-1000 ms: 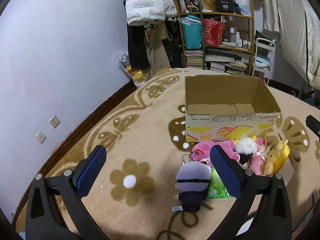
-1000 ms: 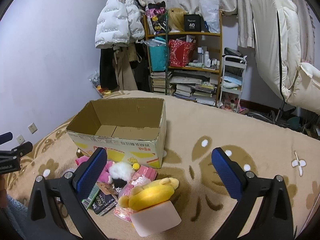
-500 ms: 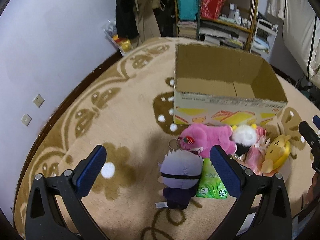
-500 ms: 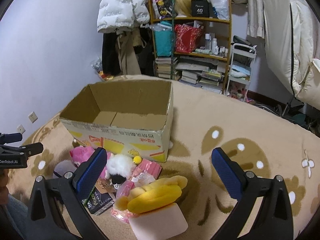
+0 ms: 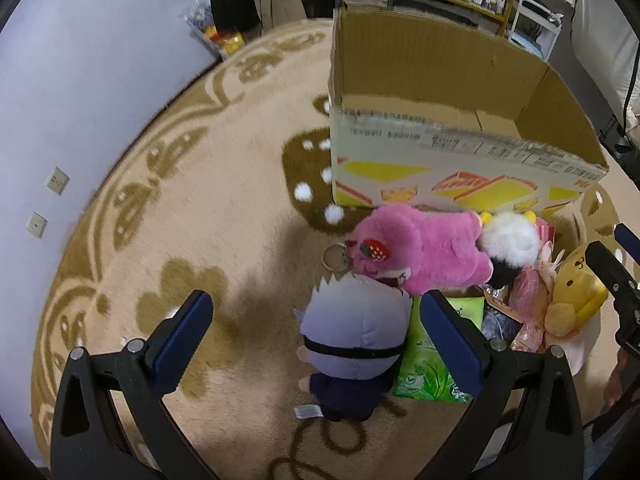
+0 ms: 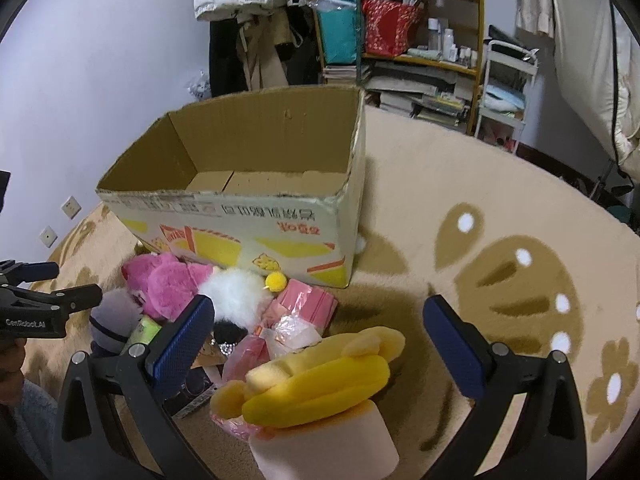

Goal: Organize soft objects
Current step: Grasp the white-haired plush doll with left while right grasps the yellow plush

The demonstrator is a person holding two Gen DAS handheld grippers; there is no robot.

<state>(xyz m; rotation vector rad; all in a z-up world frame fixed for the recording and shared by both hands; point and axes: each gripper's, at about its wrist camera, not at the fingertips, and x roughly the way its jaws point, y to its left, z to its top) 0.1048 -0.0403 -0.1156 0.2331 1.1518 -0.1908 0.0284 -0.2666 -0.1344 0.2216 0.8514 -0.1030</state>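
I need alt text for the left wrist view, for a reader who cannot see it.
The open left gripper hangs above a grey-haired doll on a beige rug. Beyond the doll lie a pink plush and other soft toys, in front of an empty cardboard box.

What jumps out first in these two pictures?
A big open cardboard box sits on the beige patterned rug, nothing visible inside. A bright heap lies just before it: a pink plush, a grey-haired doll and a yellow plush. Both grippers hover open above the heap.
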